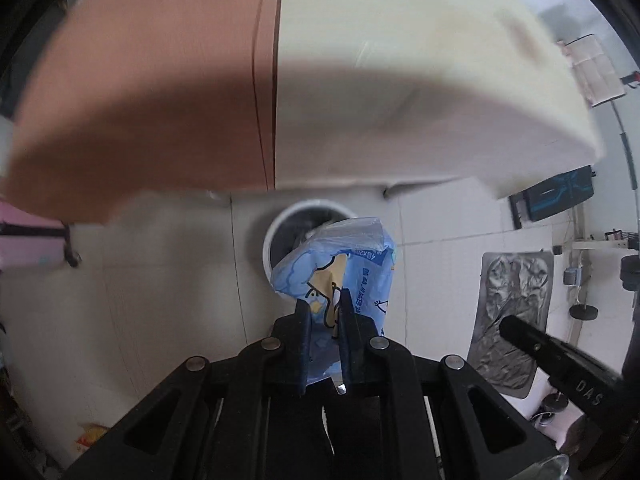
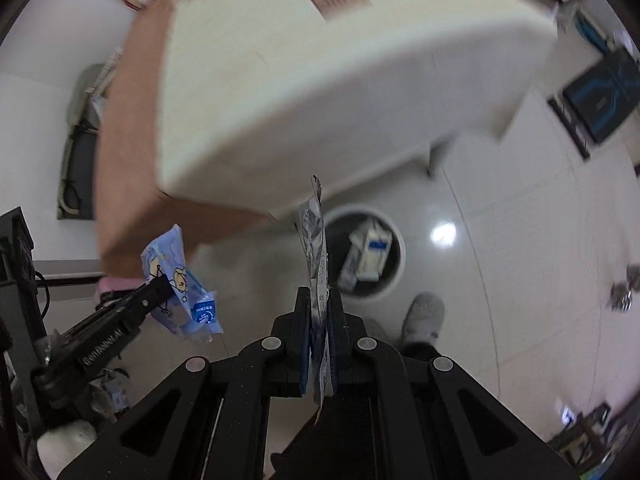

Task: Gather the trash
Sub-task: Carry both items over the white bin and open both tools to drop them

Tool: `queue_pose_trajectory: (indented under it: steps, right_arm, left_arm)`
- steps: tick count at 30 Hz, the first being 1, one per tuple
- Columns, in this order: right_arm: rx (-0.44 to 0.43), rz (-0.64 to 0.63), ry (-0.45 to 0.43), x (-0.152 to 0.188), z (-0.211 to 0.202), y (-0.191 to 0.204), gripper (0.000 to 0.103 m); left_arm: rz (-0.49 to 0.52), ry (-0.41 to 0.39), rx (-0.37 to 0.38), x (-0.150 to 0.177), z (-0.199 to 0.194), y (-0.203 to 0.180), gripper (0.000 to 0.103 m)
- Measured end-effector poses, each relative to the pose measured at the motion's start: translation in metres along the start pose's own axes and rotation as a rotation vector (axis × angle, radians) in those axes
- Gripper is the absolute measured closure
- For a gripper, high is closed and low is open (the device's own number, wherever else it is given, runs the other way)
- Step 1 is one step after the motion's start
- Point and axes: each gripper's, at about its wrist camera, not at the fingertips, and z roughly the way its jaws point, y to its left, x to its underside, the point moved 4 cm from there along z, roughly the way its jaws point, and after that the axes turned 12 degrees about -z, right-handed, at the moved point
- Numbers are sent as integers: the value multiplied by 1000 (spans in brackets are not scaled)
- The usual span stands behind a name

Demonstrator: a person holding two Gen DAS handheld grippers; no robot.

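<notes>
Where the left wrist view is considered first, the left gripper [image 1: 325, 312] is seen pressed together on a blue printed wrapper [image 1: 340, 264], which is pinched at its lower part and stands up between the fingers. Beyond it, on the tiled floor [image 1: 168, 280], a round white-rimmed bin [image 1: 280, 220] is partly hidden by the wrapper. A table [image 1: 360, 80] with a brown and a cream surface fills the far part of the view. At the right, the right gripper [image 1: 516, 332] enters the frame, and a silver foil wrapper [image 1: 516, 304] is seen beside it.

In the right wrist view, the right gripper [image 2: 320, 312] is closed on the silver foil wrapper [image 2: 316, 248], which is gripped edge-on and rises as a thin upright strip. The bin [image 2: 394, 236] lies just beyond and to the right of it on the floor, with a white-and-blue carton [image 2: 370, 256] already inside. At the left, the left gripper [image 2: 158, 284] is seen holding the blue wrapper [image 2: 180, 280] in the air, well apart from the bin. A grey shoe [image 2: 426, 316] is seen near the bin.

Both wrappers are judged to be very light, thin and limp, with slick film surfaces. A hold well in from the edge is advised, since a pinch at the margin may slip. On release, drifting is to be expected, so each wrapper should be brought over the bin opening first.
</notes>
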Motion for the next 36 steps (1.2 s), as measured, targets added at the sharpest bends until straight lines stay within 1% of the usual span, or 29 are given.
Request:
queue_pose_trajectory:
  steps: [2, 3, 4, 6, 7, 9, 10, 11, 12, 13, 14, 15, 16, 18, 20, 21, 22, 24, 26, 28, 29, 32, 33, 36]
  right_arm:
    - [-7, 27, 31, 8, 40, -17, 95]
    - [-8, 44, 51, 12, 67, -28, 95]
    - [-9, 52, 60, 14, 84, -35, 95]
    - [-12, 70, 85, 18, 141, -56, 95]
    - [-12, 78, 93, 18, 164, -64, 95]
    - [-21, 102, 113, 18, 213, -82, 95]
    - [-29, 113, 121, 17, 234, -88, 95]
    - [-31, 120, 125, 16, 253, -94, 95]
    - [-30, 126, 130, 15, 275, -101, 95]
    - [-32, 131, 139, 13, 293, -106, 95]
    - [-38, 142, 144, 13, 309, -111, 95]
    - [-43, 155, 149, 13, 327, -117, 95]
    - [-44, 155, 157, 13, 337, -118, 95]
    - [-44, 153, 179, 16, 363, -124, 93]
    - [-33, 137, 196, 18, 379, -124, 72]
    - [-29, 130, 197, 19, 381, -125, 45]
    - [-25, 117, 197, 21, 383, -124, 27]
    - [-8, 92, 194, 21, 380, -120, 16]
    - [2, 72, 187, 23, 378, -118, 14]
    - [53, 37, 187, 26, 377, -119, 2]
    - [84, 16, 183, 26, 373, -117, 1]
    - [212, -67, 176, 26, 357, -114, 1]
    - [242, -81, 173, 27, 350, -113, 1]
    - [282, -95, 161, 28, 328, -108, 1]
  left_arm:
    - [-13, 36, -5, -3, 46, 6, 94]
    - [-20, 42, -14, -6, 66, 9, 93]
    - [-21, 52, -23, -8, 91, 12, 93]
    - [-16, 72, -29, -16, 142, 17, 89]
    - [-17, 79, -34, -18, 160, 20, 89]
    - [-24, 106, -16, -22, 205, 25, 88]
    - [-23, 115, -10, -21, 221, 28, 87]
    - [-17, 122, -31, -23, 240, 31, 78]
    - [-13, 124, -47, -23, 252, 34, 64]
    - [-15, 124, -49, -23, 266, 37, 56]
    - [-21, 125, -52, -23, 276, 41, 36]
    - [-29, 125, -60, -24, 285, 45, 21]
    - [-38, 123, -64, -24, 292, 48, 17]
    - [-51, 121, -75, -23, 298, 56, 15]
    - [-59, 110, -93, -21, 301, 64, 15]
    - [-65, 100, -98, -19, 299, 68, 15]
    - [-67, 91, -99, -17, 297, 70, 14]
    - [-65, 55, -112, -15, 291, 73, 14]
    - [-52, 18, -136, -9, 279, 76, 14]
    - [-51, 18, -139, -5, 271, 77, 13]
    - [-49, 21, -144, -2, 267, 77, 0]
    - [-43, 16, -142, 6, 253, 74, 0]
    - [-42, 14, -143, 9, 245, 73, 0]
    - [-45, -6, -136, 16, 228, 70, 0]
